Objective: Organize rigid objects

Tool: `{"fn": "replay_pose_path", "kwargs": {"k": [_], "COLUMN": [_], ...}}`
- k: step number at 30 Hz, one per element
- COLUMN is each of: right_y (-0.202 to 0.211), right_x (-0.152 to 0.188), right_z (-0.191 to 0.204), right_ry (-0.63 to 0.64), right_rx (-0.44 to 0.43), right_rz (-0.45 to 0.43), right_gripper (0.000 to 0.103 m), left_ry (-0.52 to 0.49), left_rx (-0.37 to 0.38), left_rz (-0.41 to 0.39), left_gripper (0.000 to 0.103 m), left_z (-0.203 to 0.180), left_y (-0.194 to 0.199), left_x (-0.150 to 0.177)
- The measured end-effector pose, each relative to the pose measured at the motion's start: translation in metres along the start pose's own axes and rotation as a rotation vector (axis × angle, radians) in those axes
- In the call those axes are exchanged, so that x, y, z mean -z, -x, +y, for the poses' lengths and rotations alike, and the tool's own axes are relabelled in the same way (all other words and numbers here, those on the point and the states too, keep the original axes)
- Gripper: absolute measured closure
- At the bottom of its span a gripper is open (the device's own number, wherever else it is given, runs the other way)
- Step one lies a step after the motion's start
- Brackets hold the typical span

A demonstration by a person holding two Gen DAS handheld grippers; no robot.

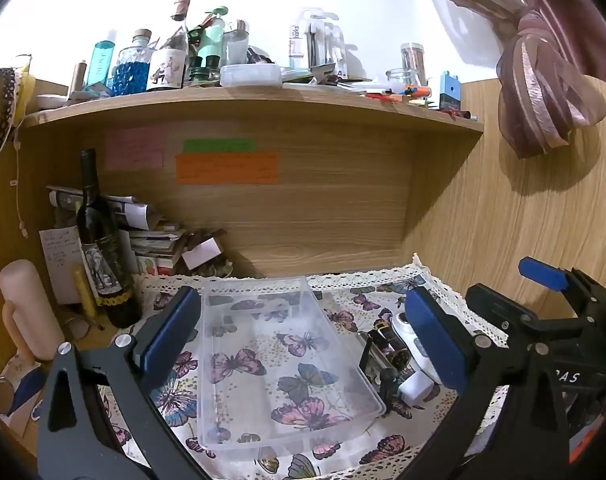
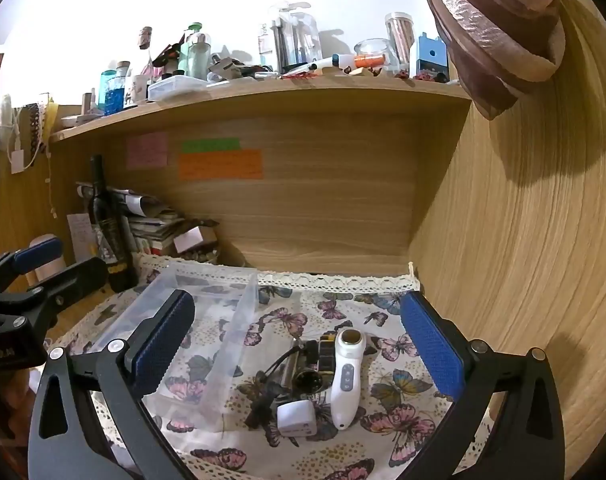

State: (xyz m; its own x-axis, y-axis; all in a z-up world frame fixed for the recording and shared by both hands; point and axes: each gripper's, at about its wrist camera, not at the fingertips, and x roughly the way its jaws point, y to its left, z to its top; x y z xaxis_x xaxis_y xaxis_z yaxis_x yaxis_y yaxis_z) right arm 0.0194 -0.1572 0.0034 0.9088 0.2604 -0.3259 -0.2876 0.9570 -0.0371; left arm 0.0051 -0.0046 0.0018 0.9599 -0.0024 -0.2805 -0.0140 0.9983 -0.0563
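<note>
A clear plastic tray (image 1: 355,376) lies empty on the butterfly cloth, between the open fingers of my left gripper (image 1: 303,340); it shows at the left in the right wrist view (image 2: 239,320). To its right lie a white handheld device (image 2: 345,376), a white cube charger (image 2: 297,418), a dark cylindrical object (image 2: 311,364) and a small dark tangled piece (image 2: 263,404). My right gripper (image 2: 299,352) is open and empty, hovering above these items. The device (image 1: 411,336) and charger (image 1: 415,388) also show in the left wrist view, partly behind my right finger.
A dark wine bottle (image 1: 103,248), stacked papers (image 1: 151,236) and a pink bottle (image 1: 27,308) stand at the left. A wooden back panel (image 1: 303,208) and side wall (image 2: 523,240) enclose the desk. A cluttered shelf (image 1: 243,96) hangs overhead. A curtain (image 1: 543,80) hangs at right.
</note>
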Motion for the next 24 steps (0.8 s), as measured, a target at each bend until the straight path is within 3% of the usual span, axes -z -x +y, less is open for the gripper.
{"fn": "replay_pose_path", "kwargs": {"k": [24], "right_y": [0.0030], "right_x": [-0.0032], "right_z": [-0.0009], "right_ry": [-0.008], "right_rx": [-0.003], "right_rz": [-0.002], "right_gripper": [0.000], "left_ry": [-0.004], "left_rx": [0.001], "left_rz": [-0.019], "left_gripper": [0.000], "left_z": [-0.0021], "left_y": [0.0025], "left_x": [0.0006]}}
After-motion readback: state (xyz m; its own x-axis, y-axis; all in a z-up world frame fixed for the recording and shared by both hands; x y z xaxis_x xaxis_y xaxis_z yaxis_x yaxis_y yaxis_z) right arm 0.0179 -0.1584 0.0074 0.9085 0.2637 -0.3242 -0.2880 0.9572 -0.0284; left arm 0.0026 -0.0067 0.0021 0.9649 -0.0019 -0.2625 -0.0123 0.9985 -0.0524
